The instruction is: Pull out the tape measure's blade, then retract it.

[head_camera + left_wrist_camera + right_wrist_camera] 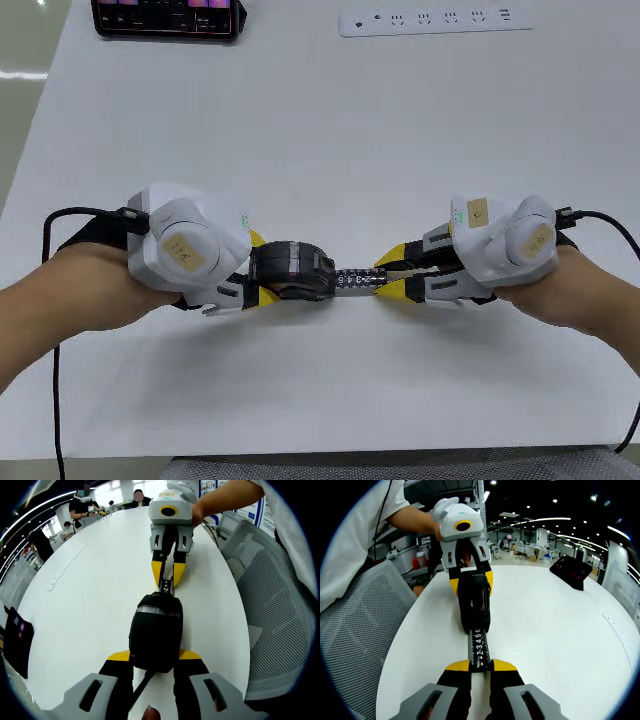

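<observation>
A black tape measure [292, 270] lies on the white table [330, 120], and my left gripper [258, 270] is shut on its case [156, 632]. A short length of dark blade [355, 282] with white numbers [479, 647] sticks out toward the right. My right gripper [390, 272] is shut on the blade's end [480, 664], its yellow-tipped fingers [157, 571] pinching it. In the right gripper view the case [474, 600] sits between the left gripper's yellow fingertips [454, 586].
A black device with a lit screen [168, 17] and a white power strip [435, 20] lie at the table's far edge. A grey mesh chair [272, 595] stands beside the near edge. People sit at the far end of the room [85, 500].
</observation>
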Demonstrator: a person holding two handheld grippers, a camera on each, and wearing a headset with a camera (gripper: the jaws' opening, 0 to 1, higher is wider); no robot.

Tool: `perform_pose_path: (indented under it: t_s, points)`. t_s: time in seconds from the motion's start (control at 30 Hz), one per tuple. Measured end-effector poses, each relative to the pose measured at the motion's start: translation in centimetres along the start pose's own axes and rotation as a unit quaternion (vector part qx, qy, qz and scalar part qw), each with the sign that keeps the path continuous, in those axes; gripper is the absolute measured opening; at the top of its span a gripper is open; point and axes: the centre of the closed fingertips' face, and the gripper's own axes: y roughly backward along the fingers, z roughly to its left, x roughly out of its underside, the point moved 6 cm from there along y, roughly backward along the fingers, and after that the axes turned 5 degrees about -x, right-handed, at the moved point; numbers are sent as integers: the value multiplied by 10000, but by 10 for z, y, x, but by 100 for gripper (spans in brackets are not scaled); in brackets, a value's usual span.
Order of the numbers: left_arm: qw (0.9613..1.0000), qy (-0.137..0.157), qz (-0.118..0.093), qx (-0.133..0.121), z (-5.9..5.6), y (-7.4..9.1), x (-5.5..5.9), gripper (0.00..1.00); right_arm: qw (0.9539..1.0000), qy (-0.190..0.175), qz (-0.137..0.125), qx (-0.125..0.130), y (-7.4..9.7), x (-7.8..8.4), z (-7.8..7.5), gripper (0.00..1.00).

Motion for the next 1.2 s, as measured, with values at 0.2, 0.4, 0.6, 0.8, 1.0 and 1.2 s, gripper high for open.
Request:
perform_pose_path:
  t_s: [0.2, 0.4, 0.6, 0.8, 1.0, 1.2]
  points:
    - [10000, 0, 15, -10, 0, 0, 0, 25, 10000, -32, 78, 35, 11, 6, 0, 10]
    - [10000, -3, 20, -10, -1, 0, -1, 25, 9999, -57, 136, 72, 21, 12, 0, 10]
    - [10000, -8, 26, -3, -1, 0, -1, 25, 9997, -85, 192, 101, 28, 16, 1, 10]
    - [10000, -7, 24, -3, -1, 0, -2, 25, 9995, -101, 251, 132, 35, 21, 1, 10]
    - [10000, -3, 25, -2, -1, 0, -2, 25, 9994, -90, 314, 138, 40, 24, 0, 10]
    - [10000, -8, 37, -7, 0, 0, -2, 25, 9992, -99, 369, 148, 44, 28, -1, 10]
